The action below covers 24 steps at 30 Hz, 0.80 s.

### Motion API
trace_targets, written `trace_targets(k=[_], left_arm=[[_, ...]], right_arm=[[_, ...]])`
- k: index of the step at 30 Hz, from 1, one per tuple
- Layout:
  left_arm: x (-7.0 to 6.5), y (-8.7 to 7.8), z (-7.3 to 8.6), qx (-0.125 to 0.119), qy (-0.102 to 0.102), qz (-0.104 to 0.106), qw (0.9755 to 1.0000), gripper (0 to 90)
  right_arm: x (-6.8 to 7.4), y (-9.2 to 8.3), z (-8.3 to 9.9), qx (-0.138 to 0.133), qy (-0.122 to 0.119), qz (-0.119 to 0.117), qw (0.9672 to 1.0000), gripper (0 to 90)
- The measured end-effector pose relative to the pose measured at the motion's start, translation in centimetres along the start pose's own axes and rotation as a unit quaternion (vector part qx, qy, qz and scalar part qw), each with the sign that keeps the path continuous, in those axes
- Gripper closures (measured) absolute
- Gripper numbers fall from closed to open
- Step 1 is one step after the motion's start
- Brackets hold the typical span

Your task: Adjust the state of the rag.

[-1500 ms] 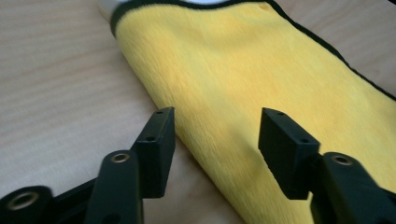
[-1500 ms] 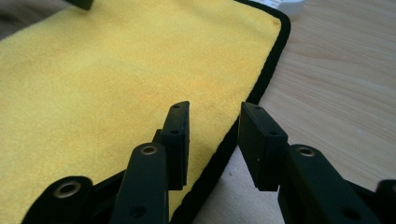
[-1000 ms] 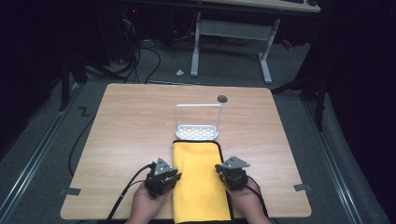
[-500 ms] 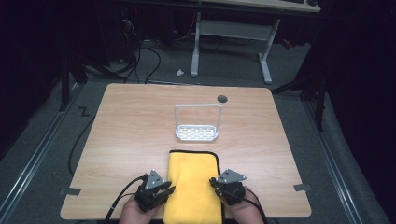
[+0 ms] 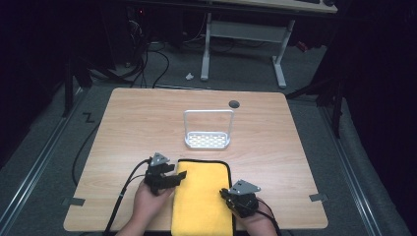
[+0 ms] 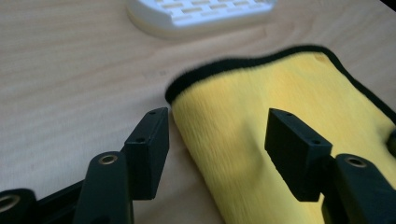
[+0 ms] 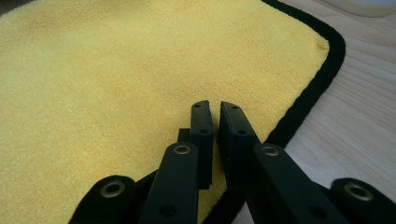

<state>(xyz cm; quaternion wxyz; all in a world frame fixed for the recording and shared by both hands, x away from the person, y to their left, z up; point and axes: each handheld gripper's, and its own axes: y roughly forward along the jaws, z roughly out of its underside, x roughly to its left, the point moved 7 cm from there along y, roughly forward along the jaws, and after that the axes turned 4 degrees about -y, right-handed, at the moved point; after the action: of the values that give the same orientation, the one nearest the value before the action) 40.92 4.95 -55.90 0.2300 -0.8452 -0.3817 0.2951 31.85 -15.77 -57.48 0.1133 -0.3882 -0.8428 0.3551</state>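
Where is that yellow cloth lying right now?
In the high view the yellow cloth lies flat at the table's near edge, between the left claw and right claw, just before the white rack.

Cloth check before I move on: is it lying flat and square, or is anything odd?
Mostly flat, but the cloth hangs over the table's near edge, and its left edge bulges up between the open left tongs. Nothing spilled or damaged.
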Motion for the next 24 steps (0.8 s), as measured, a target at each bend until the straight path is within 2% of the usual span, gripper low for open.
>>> trace_targets(k=[2,3,5,7,11,14,16,19,24], left_arm=[[0.5,0.9,-0.7,0.008,-0.016,-0.016,0.9997,42.1],[0.7,1.3,-0.7,0.016,-0.030,-0.016,0.9993,43.8],[1.1,1.7,-0.5,0.033,-0.043,-0.022,0.9983,48.4],[1.1,1.7,-0.1,0.038,-0.038,-0.020,0.9984,53.6],[1.1,1.3,0.6,0.028,-0.005,-0.020,0.9994,68.7],[1.4,1.3,0.9,0.009,0.004,-0.008,0.9999,75.9],[1.5,1.2,1.1,0.001,-0.007,0.004,1.0000,78.1],[1.5,1.2,1.1,-0.001,-0.005,0.004,1.0000,78.6],[1.5,1.2,1.2,-0.003,-0.010,0.008,0.9999,78.5]], right_arm=[[0.0,0.0,0.0,-0.001,-0.003,0.001,1.0000,84.9],[0.0,0.0,0.0,-0.001,-0.002,0.001,1.0000,84.9],[0.0,0.0,0.0,-0.001,-0.001,-0.002,1.0000,84.8],[0.0,0.0,0.0,-0.002,-0.001,-0.003,1.0000,84.4],[-0.1,0.0,0.0,-0.004,0.000,-0.001,1.0000,80.5],[-0.2,0.0,-0.2,-0.011,0.011,-0.003,0.9999,70.2],[-0.6,-0.1,-0.6,-0.023,0.016,0.002,0.9996,64.9],[-1.8,0.0,-1.6,-0.036,0.025,0.028,0.9986,58.6],[-4.2,1.8,-3.7,-0.029,0.039,0.046,0.9977,51.2]])
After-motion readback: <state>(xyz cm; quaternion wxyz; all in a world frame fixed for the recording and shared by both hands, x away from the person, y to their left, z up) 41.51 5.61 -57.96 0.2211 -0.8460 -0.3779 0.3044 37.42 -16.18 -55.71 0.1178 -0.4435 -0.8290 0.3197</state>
